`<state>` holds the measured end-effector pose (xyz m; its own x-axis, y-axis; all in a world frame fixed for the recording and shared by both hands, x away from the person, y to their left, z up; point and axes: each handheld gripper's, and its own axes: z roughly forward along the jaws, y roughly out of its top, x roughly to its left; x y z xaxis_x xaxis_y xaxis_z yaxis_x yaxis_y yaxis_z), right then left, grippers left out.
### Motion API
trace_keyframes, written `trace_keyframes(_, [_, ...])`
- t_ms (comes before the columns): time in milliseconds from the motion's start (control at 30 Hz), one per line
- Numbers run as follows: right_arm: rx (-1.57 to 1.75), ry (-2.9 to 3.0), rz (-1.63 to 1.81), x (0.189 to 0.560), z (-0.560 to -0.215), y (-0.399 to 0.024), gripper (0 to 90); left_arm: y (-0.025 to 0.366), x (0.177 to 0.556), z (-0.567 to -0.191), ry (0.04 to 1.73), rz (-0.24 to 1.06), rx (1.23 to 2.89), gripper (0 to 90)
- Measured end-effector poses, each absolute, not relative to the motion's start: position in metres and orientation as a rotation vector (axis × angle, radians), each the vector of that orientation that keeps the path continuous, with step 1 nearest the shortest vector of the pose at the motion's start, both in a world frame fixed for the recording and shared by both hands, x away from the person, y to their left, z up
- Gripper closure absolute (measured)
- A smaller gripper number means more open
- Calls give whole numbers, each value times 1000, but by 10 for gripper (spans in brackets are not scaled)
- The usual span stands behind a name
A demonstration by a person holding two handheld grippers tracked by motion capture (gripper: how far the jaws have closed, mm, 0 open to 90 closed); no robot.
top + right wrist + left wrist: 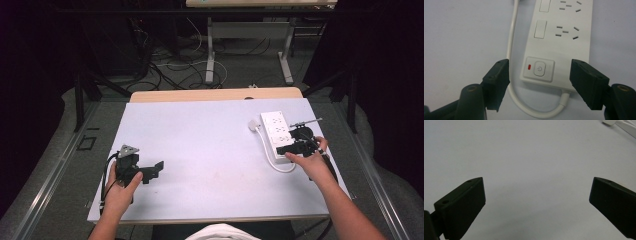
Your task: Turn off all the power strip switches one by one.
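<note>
Straddling the power strip [564, 37] switch end with right gripper [539, 82], fingers spread, not touching; we're risking snagging the cable [511, 37] beside it.

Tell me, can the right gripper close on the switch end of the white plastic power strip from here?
Probably yes: the right gripper has its open jaws either side of the white plastic power strip, nothing between them; only its white cable runs near one jaw.

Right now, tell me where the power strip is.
In the high view, the power strip lies on the table's right side, near the far edge, its switch end between the right gripper's jaws.
</note>
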<state>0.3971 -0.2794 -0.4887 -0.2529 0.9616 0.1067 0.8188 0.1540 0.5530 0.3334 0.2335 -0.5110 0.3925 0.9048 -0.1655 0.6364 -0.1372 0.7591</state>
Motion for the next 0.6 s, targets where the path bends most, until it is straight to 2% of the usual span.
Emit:
trace_keyframes(133, [1742,2157,738,401,-489,-278,514,234,333,-511,1329,430,1865,6])
trace_keyframes(200, [1748,2161,731,403,-489,-277,560,234,334,-511,1328,430,1866,6])
trace_keyframes(233, [1756,2160,719,405,-489,-277,633,234,334,-511,1327,430,1867,6])
trace_keyframes(300, [1754,2159,717,406,-490,-277,658,234,334,-512,1327,436,1864,5])
trace_keyframes(400, [1755,2171,696,409,-493,-277,761,235,334,-512,1330,431,1866,6])
trace_keyframes(600, [1745,2185,659,411,-495,-274,858,235,334,-512,1325,430,1872,5])
